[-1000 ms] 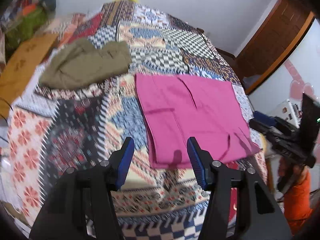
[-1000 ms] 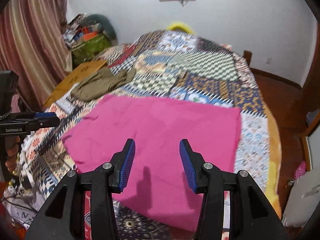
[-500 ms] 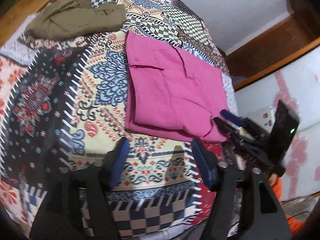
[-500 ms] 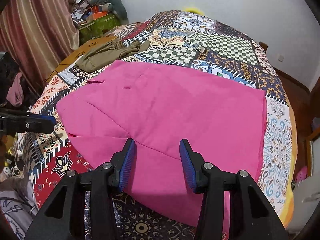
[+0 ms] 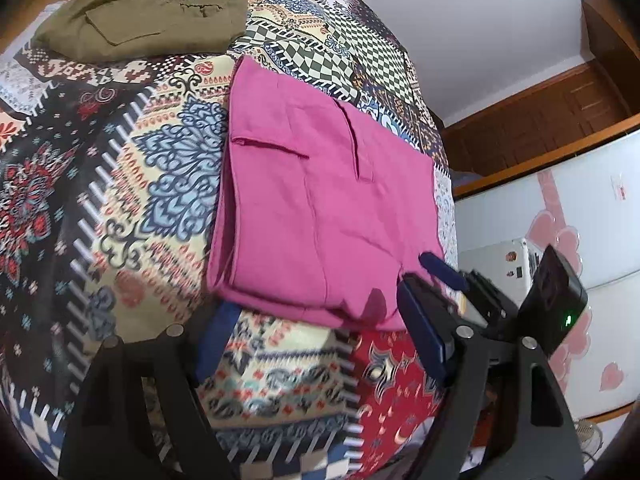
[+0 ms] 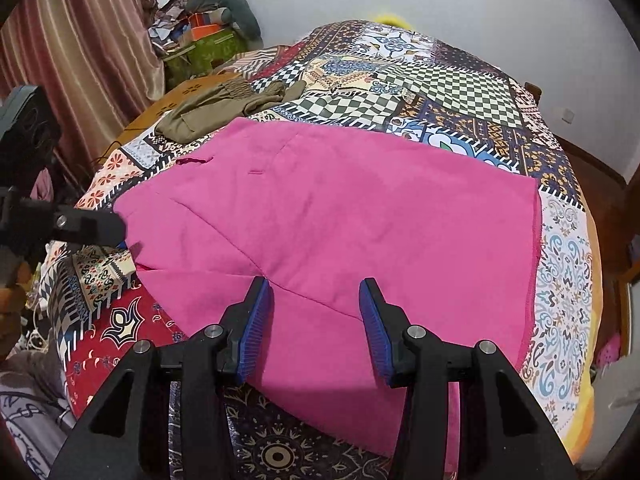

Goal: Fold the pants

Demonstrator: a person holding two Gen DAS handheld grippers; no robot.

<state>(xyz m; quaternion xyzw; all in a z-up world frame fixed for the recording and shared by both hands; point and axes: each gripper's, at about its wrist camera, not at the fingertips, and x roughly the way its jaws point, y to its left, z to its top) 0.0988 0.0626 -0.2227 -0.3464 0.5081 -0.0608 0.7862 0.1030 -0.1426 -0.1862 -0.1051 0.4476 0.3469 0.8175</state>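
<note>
Patchwork bedspread (image 6: 460, 92) under pink pants (image 6: 340, 216)

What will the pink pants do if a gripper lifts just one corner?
The pink pants would probably droop and bend, not lift flat: they look like thin, soft cloth with creases. The stacked layers at the folded edge may slide apart. They seem light, and the bedspread underneath is also cloth, so they'd likely drag rather than glide.

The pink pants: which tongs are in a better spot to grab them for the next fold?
Probably the right tongs: they are open with the pink pants directly between their fingers. The left tongs are open too, but sit over the bedspread, just short of the pants' edge.
</note>
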